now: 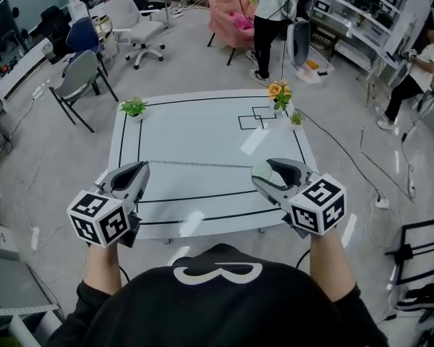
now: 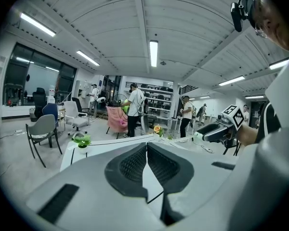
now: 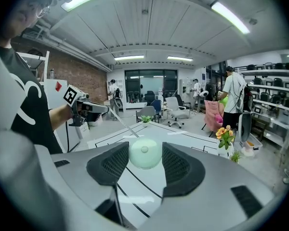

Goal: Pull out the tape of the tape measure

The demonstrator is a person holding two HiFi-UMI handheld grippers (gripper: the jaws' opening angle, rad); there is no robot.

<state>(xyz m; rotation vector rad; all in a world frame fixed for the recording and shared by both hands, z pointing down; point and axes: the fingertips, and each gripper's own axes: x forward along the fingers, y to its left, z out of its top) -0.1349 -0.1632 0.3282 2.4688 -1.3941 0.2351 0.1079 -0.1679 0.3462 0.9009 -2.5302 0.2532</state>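
A pale green round tape measure sits between the jaws of my right gripper, which is shut on it above the right side of the white table. In the right gripper view the case fills the gap between the pads. A thin tape stretches leftward from it to my left gripper, whose jaws are pressed together on the tape's end. The right gripper view shows the tape running up to the left gripper. In the left gripper view the jaws meet at a closed seam.
The table carries black line markings. A small green plant stands at its far left corner, orange flowers and another small plant at the far right. Office chairs, a pink armchair and people stand beyond.
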